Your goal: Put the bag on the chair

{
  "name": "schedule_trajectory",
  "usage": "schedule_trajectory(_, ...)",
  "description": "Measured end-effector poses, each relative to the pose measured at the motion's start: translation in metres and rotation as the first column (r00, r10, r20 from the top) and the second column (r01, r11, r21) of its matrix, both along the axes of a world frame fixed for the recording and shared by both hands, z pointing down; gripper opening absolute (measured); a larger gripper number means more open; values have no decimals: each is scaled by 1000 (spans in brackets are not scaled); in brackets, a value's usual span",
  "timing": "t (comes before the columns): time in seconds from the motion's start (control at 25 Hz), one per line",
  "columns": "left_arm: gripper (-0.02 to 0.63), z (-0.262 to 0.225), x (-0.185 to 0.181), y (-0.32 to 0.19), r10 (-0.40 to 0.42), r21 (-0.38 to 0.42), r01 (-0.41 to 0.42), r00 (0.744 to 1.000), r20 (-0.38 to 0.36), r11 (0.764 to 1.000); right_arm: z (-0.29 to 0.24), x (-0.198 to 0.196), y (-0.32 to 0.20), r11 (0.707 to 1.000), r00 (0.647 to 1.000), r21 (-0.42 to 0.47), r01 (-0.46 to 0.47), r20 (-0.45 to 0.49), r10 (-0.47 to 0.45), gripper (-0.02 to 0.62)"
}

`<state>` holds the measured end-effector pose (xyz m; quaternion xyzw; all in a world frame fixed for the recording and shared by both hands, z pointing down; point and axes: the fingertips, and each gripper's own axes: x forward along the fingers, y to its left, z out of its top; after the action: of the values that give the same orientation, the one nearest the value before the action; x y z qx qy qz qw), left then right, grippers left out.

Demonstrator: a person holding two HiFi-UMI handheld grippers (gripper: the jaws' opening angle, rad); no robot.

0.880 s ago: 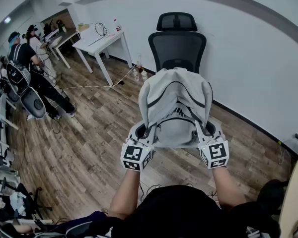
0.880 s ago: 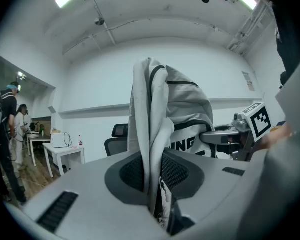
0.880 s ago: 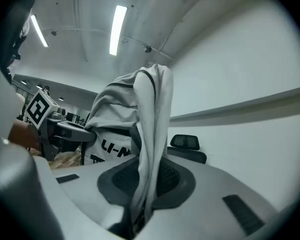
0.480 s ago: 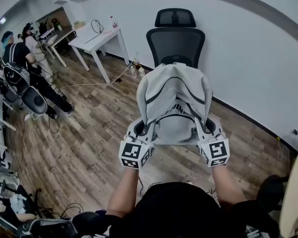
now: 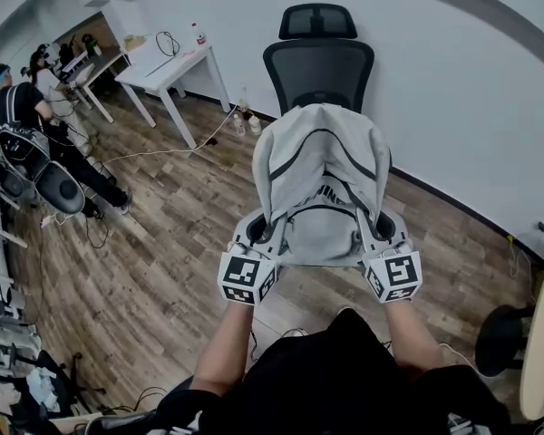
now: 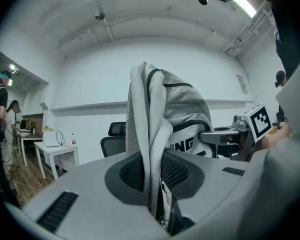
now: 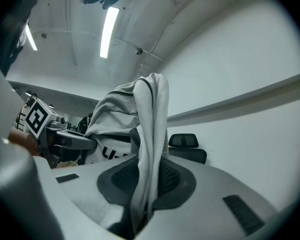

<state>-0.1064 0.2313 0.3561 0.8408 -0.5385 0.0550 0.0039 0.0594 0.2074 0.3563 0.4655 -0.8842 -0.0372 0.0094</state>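
Observation:
I hold a light grey bag (image 5: 319, 175) with dark trim up in the air between both grippers. My left gripper (image 5: 261, 236) is shut on the bag's left edge, the cloth (image 6: 152, 154) pinched between its pads. On the other side, my right gripper (image 5: 376, 232) is shut on the right edge, where a fold (image 7: 149, 154) stands up between its jaws. The black mesh office chair (image 5: 319, 66) stands straight ahead against the white wall, just beyond the bag. It also shows small behind the cloth as the chair (image 6: 115, 140) and the chair (image 7: 186, 148). Its seat is hidden by the bag.
A white desk (image 5: 168, 62) with a bottle and cables stands left of the chair. Bottles (image 5: 245, 120) sit on the wood floor by the desk leg. People (image 5: 36, 125) with gear stand far left. Another chair's base (image 5: 499, 333) is at the right edge.
The chair has come a little nearer and higher in the head view as I step toward it. The bag stays held up in both grippers in the same way.

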Motion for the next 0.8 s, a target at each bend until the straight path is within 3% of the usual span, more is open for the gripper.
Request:
schedule_trajectory(0.24,67,9,4,-38,9,-14,-9,1000,-9,1000,9,2,-37,999,1000,-31,16,25,-15,61)
schedule_trajectory(0.8,67,6,20,-146,-39,-5,39,999,-9,999,3,21,-149,995,995,1,95,31,-95,62)
